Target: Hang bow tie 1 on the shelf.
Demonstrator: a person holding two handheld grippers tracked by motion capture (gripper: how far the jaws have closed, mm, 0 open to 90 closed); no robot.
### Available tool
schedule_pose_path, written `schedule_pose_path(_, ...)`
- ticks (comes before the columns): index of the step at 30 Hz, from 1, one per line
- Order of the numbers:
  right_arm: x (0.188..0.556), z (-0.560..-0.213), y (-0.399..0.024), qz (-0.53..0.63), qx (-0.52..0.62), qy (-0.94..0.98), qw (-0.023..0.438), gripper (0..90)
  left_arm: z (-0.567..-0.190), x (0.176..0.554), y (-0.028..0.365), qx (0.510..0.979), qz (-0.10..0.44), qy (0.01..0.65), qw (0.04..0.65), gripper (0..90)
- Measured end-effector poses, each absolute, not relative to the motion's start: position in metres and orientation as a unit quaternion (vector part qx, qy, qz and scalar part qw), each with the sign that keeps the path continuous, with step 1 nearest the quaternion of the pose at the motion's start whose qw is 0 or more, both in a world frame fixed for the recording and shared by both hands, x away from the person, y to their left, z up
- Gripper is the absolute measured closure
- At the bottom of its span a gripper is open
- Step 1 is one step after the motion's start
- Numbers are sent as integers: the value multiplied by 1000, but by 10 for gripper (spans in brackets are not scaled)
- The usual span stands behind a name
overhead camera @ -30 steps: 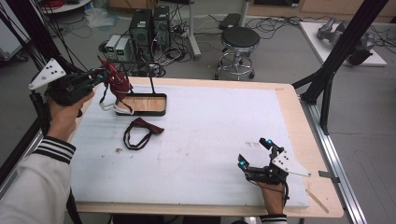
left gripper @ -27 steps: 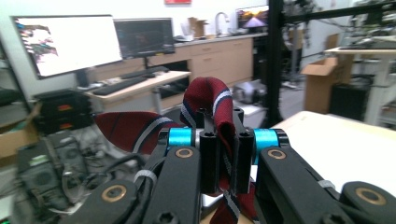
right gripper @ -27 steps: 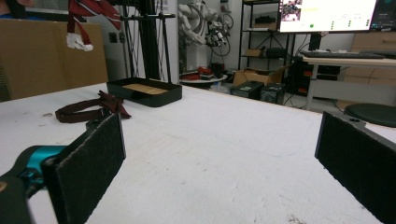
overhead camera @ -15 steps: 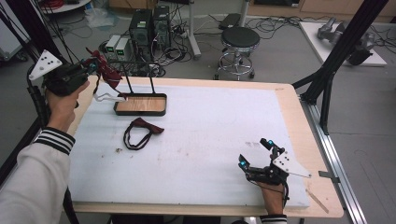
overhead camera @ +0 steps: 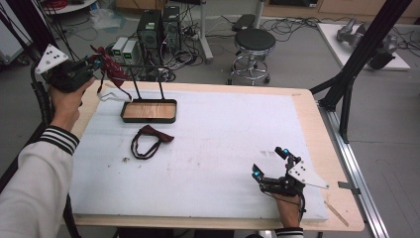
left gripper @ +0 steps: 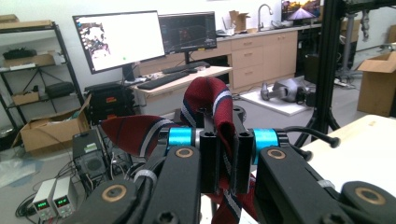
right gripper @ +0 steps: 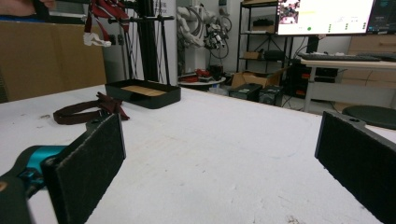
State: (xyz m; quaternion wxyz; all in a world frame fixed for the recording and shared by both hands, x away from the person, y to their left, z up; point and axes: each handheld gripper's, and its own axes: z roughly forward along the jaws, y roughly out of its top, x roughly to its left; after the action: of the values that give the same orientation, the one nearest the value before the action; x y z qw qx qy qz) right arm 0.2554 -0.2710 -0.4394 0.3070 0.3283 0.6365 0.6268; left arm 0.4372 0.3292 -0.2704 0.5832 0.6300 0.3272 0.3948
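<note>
1. Since the earlier high view, the left hand-held gripper (overhead camera: 94, 62) has carried the striped red tie (overhead camera: 113, 74) up and away to the far left, off the counter's (overhead camera: 307, 106) edge; the right hand-held gripper (overhead camera: 270, 162) has kept its place at the near right.
2. High view: the tie hangs from the left hand-held gripper beside the thin black rack (overhead camera: 148, 79) that rises from the black tray (overhead camera: 148, 111). A dark bow tie (overhead camera: 148, 141) lies on the white mat (overhead camera: 223, 148), just near of the tray.
3. Left gripper view: the left hand-held gripper (left gripper: 223, 161) is clenched on the tie (left gripper: 210, 100), whose fabric loops up over the jaws and spreads to the left.
4. Right gripper view: the right hand-held gripper (right gripper: 219, 154) is released, jaws wide apart and holding nothing, low over the mat. The bow tie (right gripper: 86, 111) and tray (right gripper: 142, 94) lie far left, the tie (right gripper: 105, 9) hanging above them.
</note>
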Motion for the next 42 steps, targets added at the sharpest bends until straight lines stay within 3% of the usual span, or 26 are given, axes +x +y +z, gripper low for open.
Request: schedule_pose_path(42,261,-450,-265,614,328,648,308,8,-294,494,331,619,398,367,569,851)
